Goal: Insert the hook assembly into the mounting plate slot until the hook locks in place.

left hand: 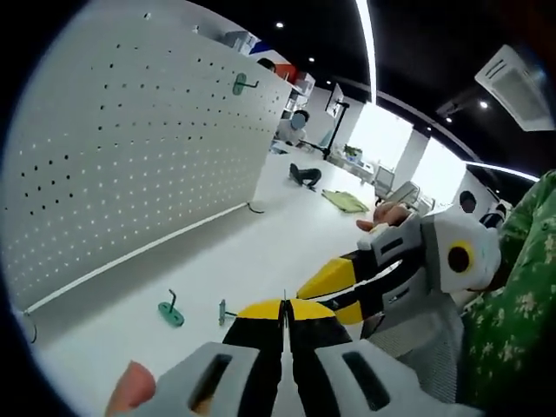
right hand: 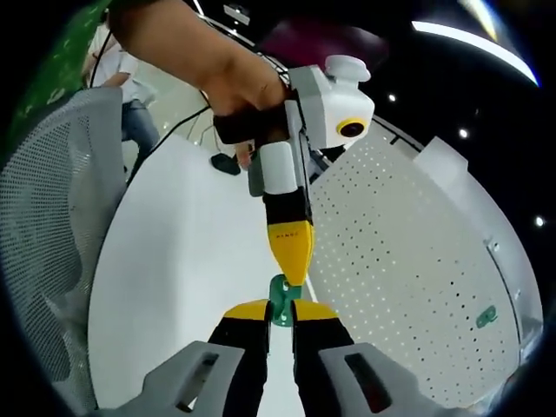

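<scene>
The white pegboard mounting plate (left hand: 113, 156) stands upright on the table, with one green hook (left hand: 241, 83) hanging near its top. It also shows in the right gripper view as the pegboard (right hand: 408, 243) with that hook (right hand: 486, 317). My right gripper (right hand: 281, 311) is shut on a green hook assembly (right hand: 281, 304) above the table. My left gripper (right hand: 291, 261) reaches down from above, jaws together, its yellow tip touching the top of that hook. In the left gripper view my left gripper (left hand: 284, 306) is shut, and the right gripper (left hand: 340, 280) comes in beside it.
Two loose green hooks (left hand: 169, 311) (left hand: 224, 310) lie on the white table (left hand: 261, 243) in front of the pegboard. A grey mesh chair (right hand: 52, 217) stands at the table's side. A black object (left hand: 306, 175) and a green sheet (left hand: 346, 201) lie further back. A person's sleeve (left hand: 512, 304) is close.
</scene>
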The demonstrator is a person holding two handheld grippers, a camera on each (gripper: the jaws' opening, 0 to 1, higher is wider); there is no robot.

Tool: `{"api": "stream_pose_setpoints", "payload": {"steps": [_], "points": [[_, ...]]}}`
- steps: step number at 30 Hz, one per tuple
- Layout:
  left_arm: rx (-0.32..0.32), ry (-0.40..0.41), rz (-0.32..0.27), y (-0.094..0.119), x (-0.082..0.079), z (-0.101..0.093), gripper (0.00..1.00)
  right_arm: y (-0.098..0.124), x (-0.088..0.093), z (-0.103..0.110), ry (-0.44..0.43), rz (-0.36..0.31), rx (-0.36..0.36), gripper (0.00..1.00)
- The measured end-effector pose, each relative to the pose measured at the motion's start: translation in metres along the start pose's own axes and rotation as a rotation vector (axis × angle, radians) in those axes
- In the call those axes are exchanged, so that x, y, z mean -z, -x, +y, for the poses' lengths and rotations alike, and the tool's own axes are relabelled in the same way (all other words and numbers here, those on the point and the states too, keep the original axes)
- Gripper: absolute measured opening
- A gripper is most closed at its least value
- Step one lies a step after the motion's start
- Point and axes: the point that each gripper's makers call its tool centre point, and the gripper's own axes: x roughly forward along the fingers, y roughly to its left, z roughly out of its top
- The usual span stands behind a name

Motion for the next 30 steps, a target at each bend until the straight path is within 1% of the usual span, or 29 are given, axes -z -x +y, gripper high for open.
{"api": "stream_pose_setpoints", "payload": {"steps": [4,16,26,30], "points": [[0.017,0.026,0.001,-0.0003,0.0007,-0.0031,0.01,0.0,-0.0007,-0.0002,0.003,0.001,0.002,0.07],[0.04,0.054,0.005,-0.0004,0.0012,-0.0078,0.01,0.0017,0.0008,-0.001,-0.027,0.002,0.007,0.03],[0.041,0.05,0.01,-0.0003,0.0015,-0.0086,0.02,0.0023,0.0011,-0.0013,-0.053,0.0,0.011,0.01],[0.037,0.031,-0.004,-0.0007,-0.0005,-0.009,0.02,0.0028,0.0009,-0.0032,-0.069,-0.001,0.018,0.01]]}}
